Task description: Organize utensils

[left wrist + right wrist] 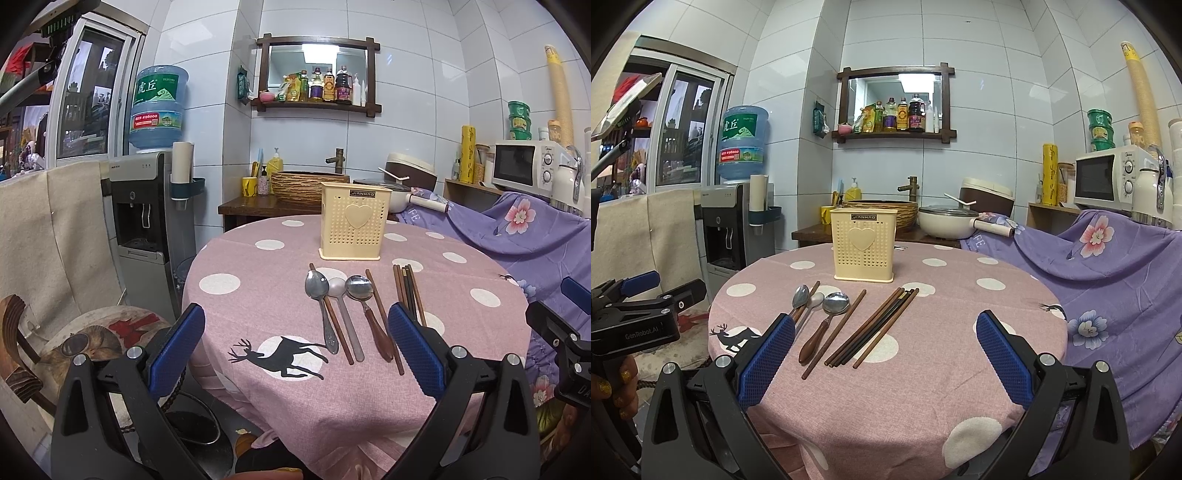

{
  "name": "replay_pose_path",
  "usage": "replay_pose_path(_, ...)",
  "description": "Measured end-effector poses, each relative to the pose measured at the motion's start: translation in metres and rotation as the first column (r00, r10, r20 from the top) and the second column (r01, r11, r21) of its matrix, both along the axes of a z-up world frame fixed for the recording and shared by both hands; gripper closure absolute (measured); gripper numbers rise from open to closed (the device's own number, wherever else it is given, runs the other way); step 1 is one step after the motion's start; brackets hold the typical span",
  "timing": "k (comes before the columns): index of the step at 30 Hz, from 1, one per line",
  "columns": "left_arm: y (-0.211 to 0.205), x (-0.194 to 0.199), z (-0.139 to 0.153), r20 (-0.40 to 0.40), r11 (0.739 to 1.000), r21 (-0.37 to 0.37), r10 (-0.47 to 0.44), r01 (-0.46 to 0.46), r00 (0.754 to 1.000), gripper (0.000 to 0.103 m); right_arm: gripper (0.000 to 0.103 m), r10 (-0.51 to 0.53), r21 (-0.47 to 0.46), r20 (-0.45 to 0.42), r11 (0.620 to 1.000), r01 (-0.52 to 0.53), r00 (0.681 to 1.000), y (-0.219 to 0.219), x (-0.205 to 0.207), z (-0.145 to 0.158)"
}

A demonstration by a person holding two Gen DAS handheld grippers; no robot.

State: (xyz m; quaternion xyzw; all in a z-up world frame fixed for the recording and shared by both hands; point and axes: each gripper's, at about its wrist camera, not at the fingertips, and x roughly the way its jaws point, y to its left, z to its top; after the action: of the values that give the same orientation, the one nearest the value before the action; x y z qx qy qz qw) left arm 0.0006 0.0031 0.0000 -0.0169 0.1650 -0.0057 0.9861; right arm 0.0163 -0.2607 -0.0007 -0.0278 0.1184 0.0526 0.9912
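Observation:
A cream perforated utensil holder (354,220) (864,245) with a heart on its front stands upright toward the back of the pink dotted table (258,295) (923,369). In front of it lie three spoons (337,295) (835,303) and several chopsticks (408,291) (875,326), flat on the cloth. My left gripper (297,334) hovers open before the table's near edge, nothing between its fingers. Over the near part of the table my right gripper (886,339) is open too, holding nothing, with the chopsticks' near ends lying between its fingers in view.
A water dispenser (144,221) and a round stool (96,339) stand left of the table. Purple flowered cloth (1108,266) covers furniture on the right, under a microwave (1108,177). A sink counter with a basket (306,184) and a pot (945,221) sits behind.

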Motion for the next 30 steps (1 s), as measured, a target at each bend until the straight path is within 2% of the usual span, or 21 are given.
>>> replay_pose_path(17, -0.001, 0.005, 0.002, -0.018, 1.000, 0.010, -0.002, 0.002, 1.000, 0.005, 0.006, 0.006, -0.003, -0.039, 1.000, -0.006, 0.999, 0.002, 0.009, -0.002)
replay_pose_path(27, -0.001, 0.023, -0.008, -0.065, 1.000, 0.003, -0.010, 0.011, 0.998, 0.005, 0.006, -0.003, -0.003, -0.077, 1.000, 0.003, 0.997, -0.001, 0.023, -0.008)
replay_pose_path(30, -0.001, 0.035, -0.012, -0.098, 1.000, 0.024, -0.016, 0.018, 0.995, 0.005, 0.006, -0.013, -0.018, -0.093, 1.000, 0.012, 0.996, -0.002, 0.031, -0.009)
